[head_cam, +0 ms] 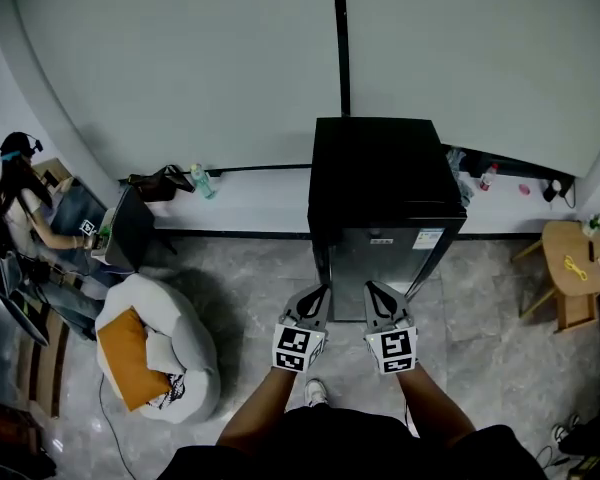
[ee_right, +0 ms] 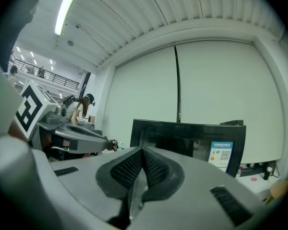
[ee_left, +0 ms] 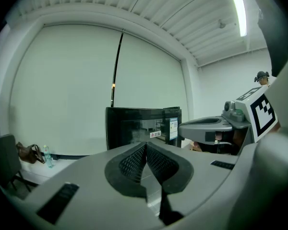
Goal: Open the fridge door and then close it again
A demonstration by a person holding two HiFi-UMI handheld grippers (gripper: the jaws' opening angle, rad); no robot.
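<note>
One black fridge (head_cam: 380, 183) stood on the floor (head_cam: 250, 288) against the back wall, its door shut. Left gripper (head_cam: 318, 296) and right gripper (head_cam: 373, 293) hung side by side just before that door, jaws clenched together on nothing. A white beanbag (head_cam: 175, 338) lay well apart, leftward.

**Three cameras, one fridge**

The head view looks steeply down from above and behind the grey left gripper (head_cam: 318, 290) and grey right gripper (head_cam: 372, 288). Each gripper view rides on its own gripper, looking nearly level along the jaws at the black box-shaped fridge (ee_left: 134, 126) close ahead. All three views share that fridge and the pale wall (head_cam: 180, 58) beyond it.
</note>
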